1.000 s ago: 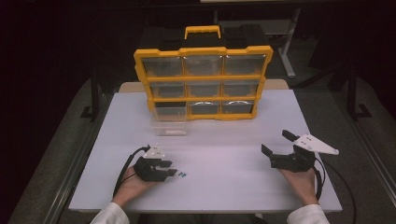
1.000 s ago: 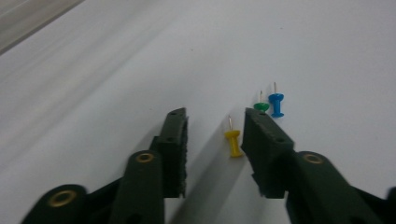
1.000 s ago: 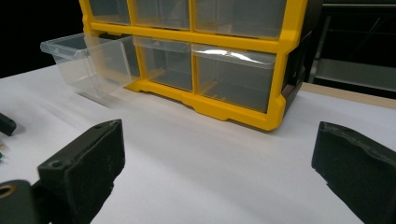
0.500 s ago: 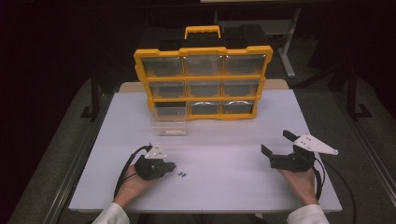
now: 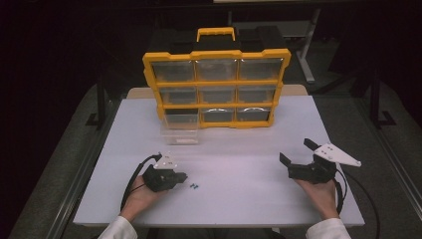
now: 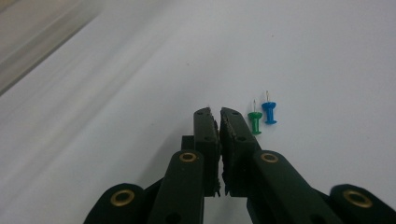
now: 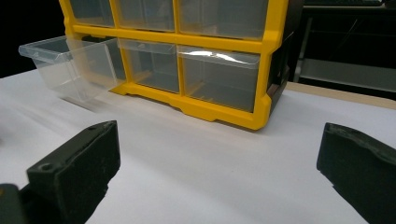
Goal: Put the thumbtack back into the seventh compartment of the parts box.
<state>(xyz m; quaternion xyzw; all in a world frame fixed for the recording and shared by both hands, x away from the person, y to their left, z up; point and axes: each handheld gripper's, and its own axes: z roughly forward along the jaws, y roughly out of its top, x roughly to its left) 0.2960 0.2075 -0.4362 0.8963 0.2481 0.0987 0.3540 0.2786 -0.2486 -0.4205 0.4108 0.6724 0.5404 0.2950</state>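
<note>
Left gripper view: clenched left claw (image 6: 219, 112) beside two pins (image 6: 262, 117); right claw (image 7: 219, 154) released, tips cropped.

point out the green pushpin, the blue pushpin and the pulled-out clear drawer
green pushpin (image 6: 255, 122): left gripper view, on its head
blue pushpin (image 6: 269, 112): left gripper view, on its head
clear drawer (image 5: 179, 133): high view, on its front wall

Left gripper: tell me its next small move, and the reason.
Probably open the left gripper and shift it sideways over the green pushpin. Its jaws are shut on nothing, and the green pin lies on the table just beside the tips, next to a blue pushpin.
</note>
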